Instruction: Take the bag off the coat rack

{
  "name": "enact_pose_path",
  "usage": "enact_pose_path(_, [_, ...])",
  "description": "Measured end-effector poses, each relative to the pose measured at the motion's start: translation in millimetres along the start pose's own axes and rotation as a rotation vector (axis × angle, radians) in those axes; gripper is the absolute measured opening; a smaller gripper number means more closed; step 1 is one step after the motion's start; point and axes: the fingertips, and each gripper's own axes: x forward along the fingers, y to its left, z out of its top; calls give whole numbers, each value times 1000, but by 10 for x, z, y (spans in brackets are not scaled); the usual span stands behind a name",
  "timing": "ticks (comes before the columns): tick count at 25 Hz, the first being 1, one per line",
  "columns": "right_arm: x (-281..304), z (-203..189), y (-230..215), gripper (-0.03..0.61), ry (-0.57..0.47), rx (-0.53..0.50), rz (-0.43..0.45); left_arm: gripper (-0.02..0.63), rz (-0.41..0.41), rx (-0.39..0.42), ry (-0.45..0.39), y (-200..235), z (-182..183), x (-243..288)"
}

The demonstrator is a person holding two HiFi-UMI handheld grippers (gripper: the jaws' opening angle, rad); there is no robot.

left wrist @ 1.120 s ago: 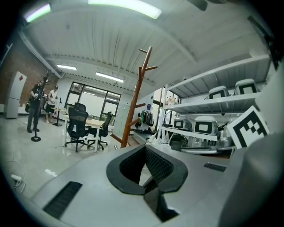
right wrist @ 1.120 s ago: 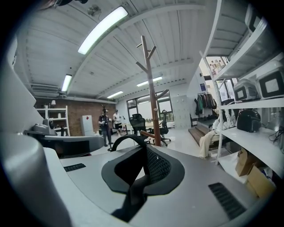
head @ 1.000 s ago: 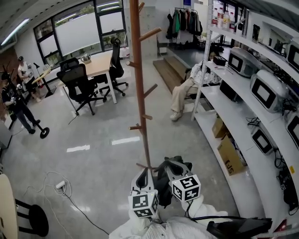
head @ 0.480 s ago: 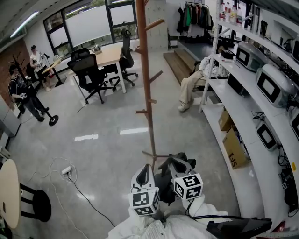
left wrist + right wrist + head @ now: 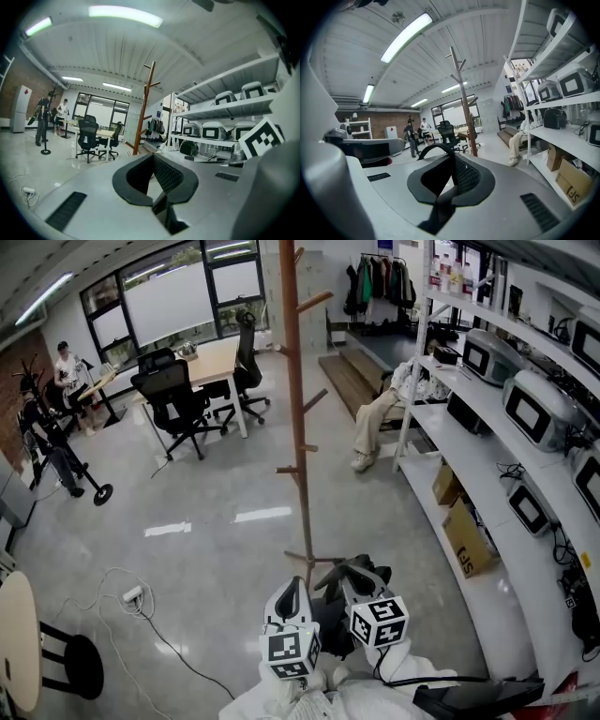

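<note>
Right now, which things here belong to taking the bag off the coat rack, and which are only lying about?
For the job:
- coat rack
- bag, its strap in the shut right gripper
- left gripper, shut on nothing

Lying about:
- chairs
- desk
- boxes
- shelf appliances
- power strip on the floor

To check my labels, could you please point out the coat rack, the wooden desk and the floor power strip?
coat rack (image 5: pixel 298 418): head view, on its pole.
wooden desk (image 5: pixel 214 360): head view, on its top.
power strip (image 5: pixel 131 594): head view, on its white body.
</note>
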Motion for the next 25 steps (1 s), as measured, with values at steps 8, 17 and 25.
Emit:
enact_pose_path(8, [-33, 19, 123, 23, -4, -18, 8, 3, 5, -27, -3, 103, 3, -80])
enact_pose_path(17, [-53, 5, 176, 23, -3, -37, 15, 3, -2, -24, -10, 61, 24, -87])
enact_pose_path(25, [-75, 11, 125, 23, -3, -39, 11, 3, 2, -29, -9, 31, 13, -68])
